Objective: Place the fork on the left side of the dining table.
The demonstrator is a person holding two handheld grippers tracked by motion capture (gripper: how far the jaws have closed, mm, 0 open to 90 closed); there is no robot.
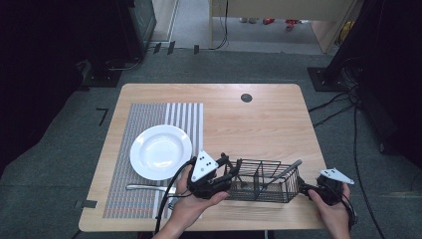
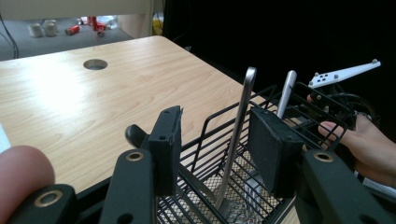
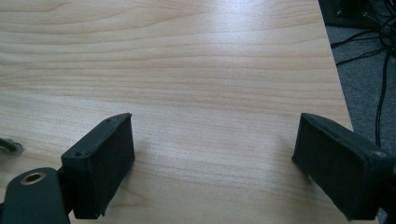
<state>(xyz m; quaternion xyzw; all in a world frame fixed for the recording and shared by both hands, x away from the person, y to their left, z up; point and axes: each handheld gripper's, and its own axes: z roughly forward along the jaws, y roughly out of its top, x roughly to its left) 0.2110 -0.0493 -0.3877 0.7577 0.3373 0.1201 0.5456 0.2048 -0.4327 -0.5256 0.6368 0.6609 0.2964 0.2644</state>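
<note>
Two utensil handles stand in the wire caddy [image 1: 261, 180] at the table's [image 1: 259, 119] near edge, right of the white plate [image 1: 160, 151]. My left gripper [image 2: 215, 137] has its jaws half closed around the nearer handle [image 2: 237, 140], pads not yet touching it. I'd centre the handle between the pads, squeeze, then lift straight along its length. It stands nearly upright, tip leaning slightly right. My right gripper [image 3: 212, 161] sits wide open and empty beside the caddy's right end.
</note>
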